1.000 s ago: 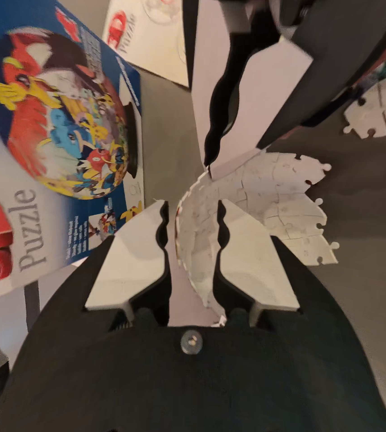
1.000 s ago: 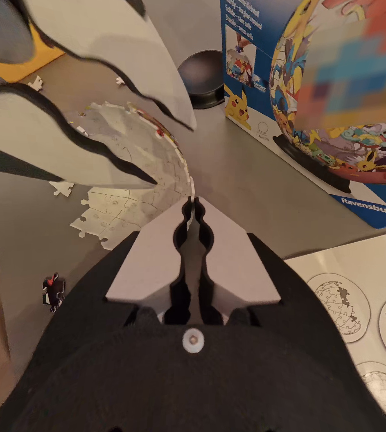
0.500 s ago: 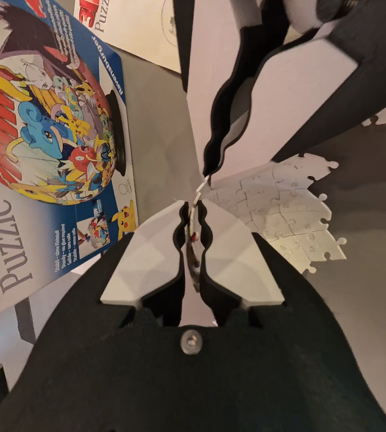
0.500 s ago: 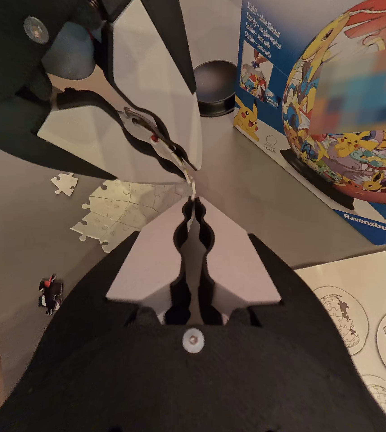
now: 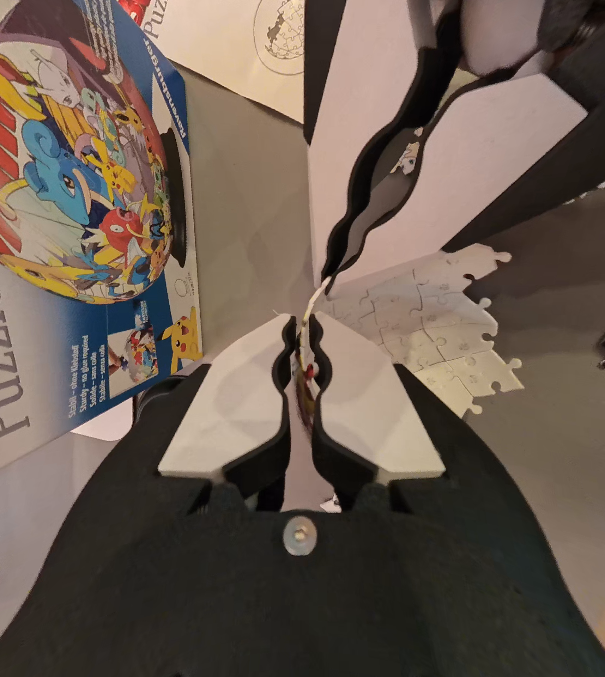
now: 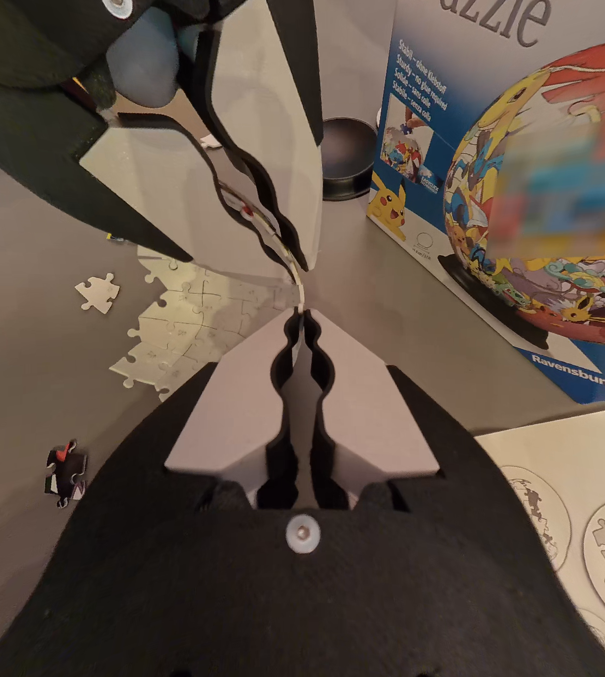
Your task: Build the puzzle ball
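Over grey table (image 5: 249, 190), both jaws pinch curved puzzle section (image 5: 421, 318).

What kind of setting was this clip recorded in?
Probably a home or hobby tabletop, not an industrial one. A grey table holds a printed puzzle box, an instruction sheet with diagrams, loose puzzle pieces and a partly joined curved section.

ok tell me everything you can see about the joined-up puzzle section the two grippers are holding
The puzzle section is a curved shell of interlocked pieces, seemingly thin plastic or card. Its pale, unprinted inner side faces both cameras; colour print shows only at the rim. Its outer edge is jagged with tabs and notches. The left gripper is clamped on its rim, and the right gripper pinches the same rim just beyond. Whether it touches the grey table is unclear.
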### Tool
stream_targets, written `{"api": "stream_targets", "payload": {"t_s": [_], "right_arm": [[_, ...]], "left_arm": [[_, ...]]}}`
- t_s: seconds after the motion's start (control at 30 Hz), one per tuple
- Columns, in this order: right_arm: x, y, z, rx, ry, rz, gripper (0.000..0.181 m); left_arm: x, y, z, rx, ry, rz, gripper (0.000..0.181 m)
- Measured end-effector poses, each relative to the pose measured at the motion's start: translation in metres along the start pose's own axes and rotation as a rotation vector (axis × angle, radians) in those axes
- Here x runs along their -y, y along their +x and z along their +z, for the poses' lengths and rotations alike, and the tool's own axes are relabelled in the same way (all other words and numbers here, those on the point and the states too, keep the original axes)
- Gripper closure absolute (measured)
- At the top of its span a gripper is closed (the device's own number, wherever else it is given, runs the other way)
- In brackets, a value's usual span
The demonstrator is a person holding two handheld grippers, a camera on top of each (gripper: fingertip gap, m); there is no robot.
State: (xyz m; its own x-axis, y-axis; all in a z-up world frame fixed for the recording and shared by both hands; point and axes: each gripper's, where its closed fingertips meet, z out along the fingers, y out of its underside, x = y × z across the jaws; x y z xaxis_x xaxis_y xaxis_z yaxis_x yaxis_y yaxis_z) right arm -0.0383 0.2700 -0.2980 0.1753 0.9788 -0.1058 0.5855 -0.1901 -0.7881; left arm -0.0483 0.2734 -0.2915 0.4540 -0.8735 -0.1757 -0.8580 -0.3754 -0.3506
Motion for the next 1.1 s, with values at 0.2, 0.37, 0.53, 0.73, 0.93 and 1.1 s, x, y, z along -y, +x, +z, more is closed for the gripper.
{"api": "stream_targets", "payload": {"t_s": [0.2, 0.37, 0.53, 0.73, 0.93, 1.1], "right_arm": [[0.001, 0.003, -0.004, 0.022, 0.018, 0.048, 0.174], [0.0, 0.005, -0.007, 0.029, 0.017, 0.074, 0.172], [0.001, 0.007, -0.012, 0.044, 0.027, 0.111, 0.17], [0.001, 0.014, -0.022, 0.035, 0.043, 0.153, 0.167], [-0.001, 0.02, -0.03, 0.029, 0.047, 0.181, 0.165], [-0.006, 0.027, -0.043, -0.012, 0.032, 0.184, 0.163]], "left_arm": [[-0.003, 0.001, -0.001, -0.021, 0.005, -0.024, 0.165], [-0.01, 0.0, -0.003, -0.032, -0.003, -0.049, 0.165], [-0.022, -0.001, -0.003, -0.053, -0.013, -0.095, 0.168], [-0.036, -0.002, -0.007, -0.051, 0.027, -0.18, 0.175], [-0.048, 0.002, -0.009, -0.053, 0.055, -0.237, 0.172], [-0.053, 0.002, -0.017, -0.047, 0.093, -0.263, 0.157]]}}
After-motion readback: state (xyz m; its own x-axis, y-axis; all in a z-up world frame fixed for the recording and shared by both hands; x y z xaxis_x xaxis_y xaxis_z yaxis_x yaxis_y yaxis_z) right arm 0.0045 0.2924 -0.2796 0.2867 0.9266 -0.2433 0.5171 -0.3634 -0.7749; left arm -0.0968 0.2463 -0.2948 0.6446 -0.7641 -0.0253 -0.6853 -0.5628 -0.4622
